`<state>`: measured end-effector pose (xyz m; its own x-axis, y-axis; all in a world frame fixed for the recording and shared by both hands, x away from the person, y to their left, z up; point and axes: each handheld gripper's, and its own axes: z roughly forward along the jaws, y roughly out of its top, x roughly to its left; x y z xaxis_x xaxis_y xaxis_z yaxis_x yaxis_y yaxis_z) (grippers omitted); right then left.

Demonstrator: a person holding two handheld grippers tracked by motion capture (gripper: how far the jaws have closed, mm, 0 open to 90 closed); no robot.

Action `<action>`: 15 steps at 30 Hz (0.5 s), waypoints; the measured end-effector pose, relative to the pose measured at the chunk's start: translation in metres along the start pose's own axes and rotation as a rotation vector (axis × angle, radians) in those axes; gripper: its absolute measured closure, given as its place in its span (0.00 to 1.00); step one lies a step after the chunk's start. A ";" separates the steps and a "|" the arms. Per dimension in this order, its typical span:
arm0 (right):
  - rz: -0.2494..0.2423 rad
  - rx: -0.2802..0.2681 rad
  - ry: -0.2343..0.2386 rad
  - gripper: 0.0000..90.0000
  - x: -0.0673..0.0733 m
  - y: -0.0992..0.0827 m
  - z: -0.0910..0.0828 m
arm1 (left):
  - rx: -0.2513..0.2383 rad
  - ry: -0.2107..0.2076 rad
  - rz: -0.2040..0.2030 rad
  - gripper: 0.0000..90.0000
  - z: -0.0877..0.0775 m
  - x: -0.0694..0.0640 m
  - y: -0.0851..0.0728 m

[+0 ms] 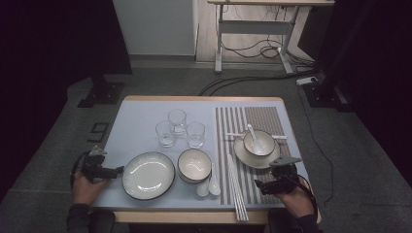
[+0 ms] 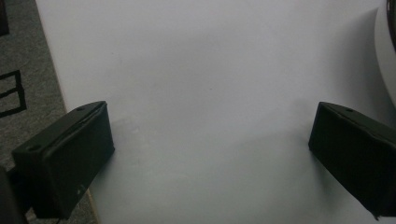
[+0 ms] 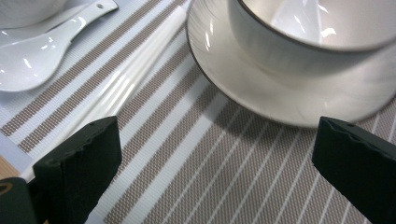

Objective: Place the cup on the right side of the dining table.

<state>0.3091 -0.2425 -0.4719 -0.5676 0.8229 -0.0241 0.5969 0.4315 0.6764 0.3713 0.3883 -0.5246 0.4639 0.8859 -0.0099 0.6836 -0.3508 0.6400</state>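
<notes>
The left gripper (image 1: 118, 171) sits at the near left edge of the pale blue table (image 1: 141, 114), its black fingers (image 2: 65, 158) spread wide apart and holding nothing. In the left gripper view only bare tabletop lies between them, with the white curve of a rim at the far right edge of the picture. From above, that gripper points toward the large round white plate with a dark rim (image 1: 148, 174), which lies just beside its tips without touching them.

The right gripper (image 1: 257, 185) rests at the near right of the table, over the brown-and-white striped placemat (image 1: 262, 116). Its fingers (image 3: 79, 168) are likewise wide open and grip nothing; striped cloth shows between them. Just ahead of them, in the right gripper view, stands the white dark-rimmed bowl on its white saucer (image 3: 299, 93), the saucer's edge close to the fingers but apart from them. A bundle of long white chopsticks (image 3: 135, 77) lies along the mat toward the left finger, and beyond it a white ceramic soup spoon (image 3: 42, 51) lies on the table.

Further along the table, a second white bowl (image 1: 194, 165) sits just right of the large plate, and three clear drinking glasses (image 1: 180, 127) stand grouped behind them.
</notes>
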 end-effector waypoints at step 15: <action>-0.036 0.037 0.056 0.01 0.009 0.043 0.018 | 0.001 0.000 0.001 0.00 0.000 0.000 0.000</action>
<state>0.3398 -0.2100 -0.4566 -0.6194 0.7850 -0.0063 0.5955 0.4751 0.6478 0.3714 0.3884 -0.5245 0.4645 0.8855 -0.0099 0.6837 -0.3516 0.6395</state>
